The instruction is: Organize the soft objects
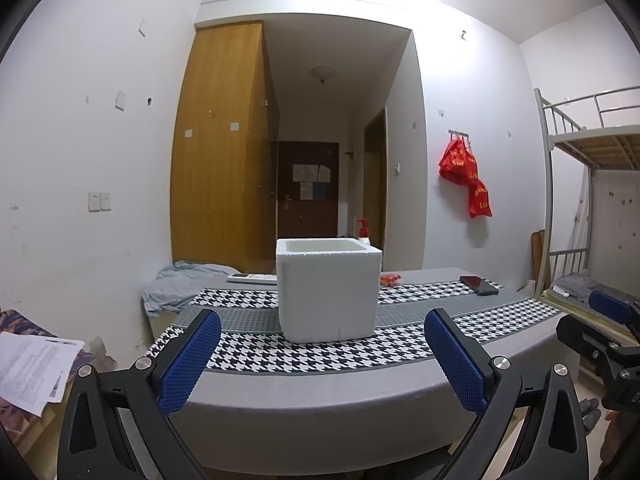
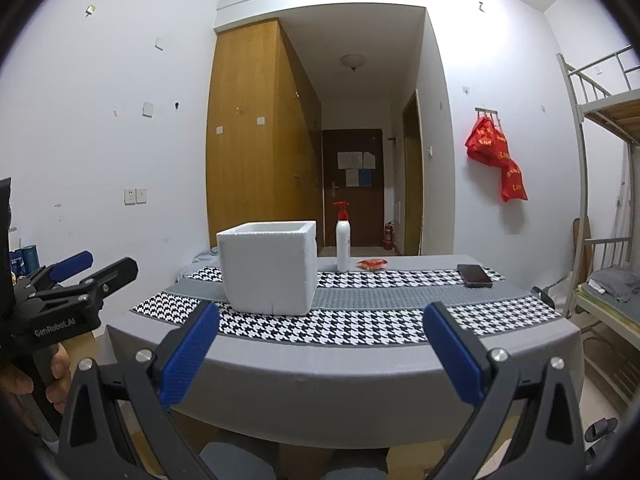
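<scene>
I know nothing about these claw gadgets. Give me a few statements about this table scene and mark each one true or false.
1. Both claws, left and right, are open and hold nothing. True.
2. The white foam box lies tipped on its side. False: it stands upright, open at the top.
3. A phone lies on the table. True.
4. The pump bottle stands inside the box. False: it stands on the table beyond it.

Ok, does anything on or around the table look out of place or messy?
Mostly tidy. The foam box has a short crack at its bottom edge, a light blue cloth lies crumpled off the table's far left corner, and loose papers are splayed at the left.
</scene>
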Demonstrator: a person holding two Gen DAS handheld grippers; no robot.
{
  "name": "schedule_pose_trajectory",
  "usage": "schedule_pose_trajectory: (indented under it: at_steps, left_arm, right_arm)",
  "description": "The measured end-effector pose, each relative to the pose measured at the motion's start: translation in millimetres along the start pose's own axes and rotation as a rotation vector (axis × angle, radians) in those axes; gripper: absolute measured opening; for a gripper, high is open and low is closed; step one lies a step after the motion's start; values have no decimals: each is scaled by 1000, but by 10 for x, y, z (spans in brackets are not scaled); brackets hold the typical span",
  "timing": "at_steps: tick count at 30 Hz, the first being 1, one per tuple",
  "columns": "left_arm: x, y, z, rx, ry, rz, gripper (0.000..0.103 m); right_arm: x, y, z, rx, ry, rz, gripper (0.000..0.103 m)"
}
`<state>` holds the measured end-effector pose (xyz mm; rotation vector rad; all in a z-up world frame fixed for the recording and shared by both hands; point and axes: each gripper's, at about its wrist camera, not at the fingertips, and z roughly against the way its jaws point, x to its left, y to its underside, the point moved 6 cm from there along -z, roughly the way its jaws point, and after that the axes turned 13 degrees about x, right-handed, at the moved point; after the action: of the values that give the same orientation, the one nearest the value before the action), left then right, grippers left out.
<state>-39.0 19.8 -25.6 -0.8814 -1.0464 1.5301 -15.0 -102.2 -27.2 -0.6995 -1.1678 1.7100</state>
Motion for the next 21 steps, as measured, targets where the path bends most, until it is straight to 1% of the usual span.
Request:
schedule_pose_trajectory:
  at_steps: [4, 7, 9, 11, 15, 21]
  left_arm:
    - [-58, 24, 8, -8, -8, -19, 102]
    - [-79, 46, -25, 12, -5, -26, 102]
    - [-74, 55, -27, 10, 1, -26, 102]
    - [-63, 55, -45, 9, -11, -27, 102]
    - [-49, 63, -77, 25, -8, -28, 102]
    - [-40, 34, 43, -4, -4, -25, 102]
  right_arm:
    - [-11, -3, 40, -4, 11, 0, 103]
    - [-26, 19, 41, -4, 17, -2, 103]
    - [-35, 35, 5, 5, 22, 1, 103]
    - [-47, 50, -34, 13, 22, -2, 103]
    - [-57, 49, -83, 29, 21, -9, 103]
    - [3, 21, 23, 6, 19, 6, 103]
